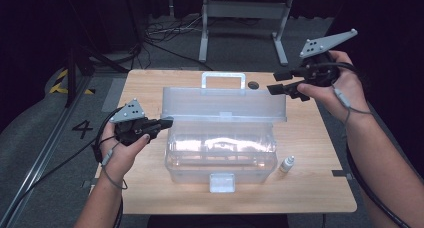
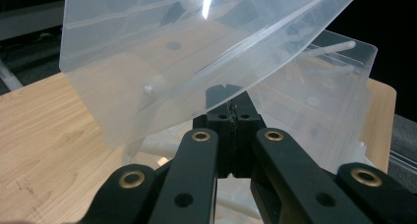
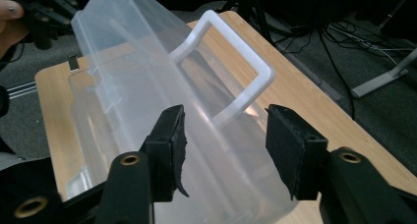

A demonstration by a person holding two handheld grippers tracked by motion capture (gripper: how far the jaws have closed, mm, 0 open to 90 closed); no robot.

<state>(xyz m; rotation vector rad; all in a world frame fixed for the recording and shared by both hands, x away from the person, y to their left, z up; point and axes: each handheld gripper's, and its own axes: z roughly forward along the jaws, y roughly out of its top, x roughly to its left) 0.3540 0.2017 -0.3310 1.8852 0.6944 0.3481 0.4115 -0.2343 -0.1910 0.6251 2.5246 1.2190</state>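
Note:
A clear plastic storage box [image 1: 220,153] stands mid-table, its lid [image 1: 225,104] tipped up and back, white handle [image 1: 223,78] on top. My left gripper [image 1: 167,122] is at the lid's lower left corner. In the left gripper view its jaws [image 2: 228,94] are shut, pinching the lid's [image 2: 162,52] thin edge. My right gripper [image 1: 280,83] hovers open beside the lid's upper right corner, touching nothing. In the right gripper view, the open jaws [image 3: 226,140] frame the lid [image 3: 128,62] and handle [image 3: 236,52] beyond them.
A small white dropper bottle [image 1: 286,164] stands on the wooden table [image 1: 310,188] right of the box. A dark round object [image 1: 253,84] lies behind the lid. The box's white latch [image 1: 222,182] faces the near edge. Cables and a metal stand lie on the floor beyond.

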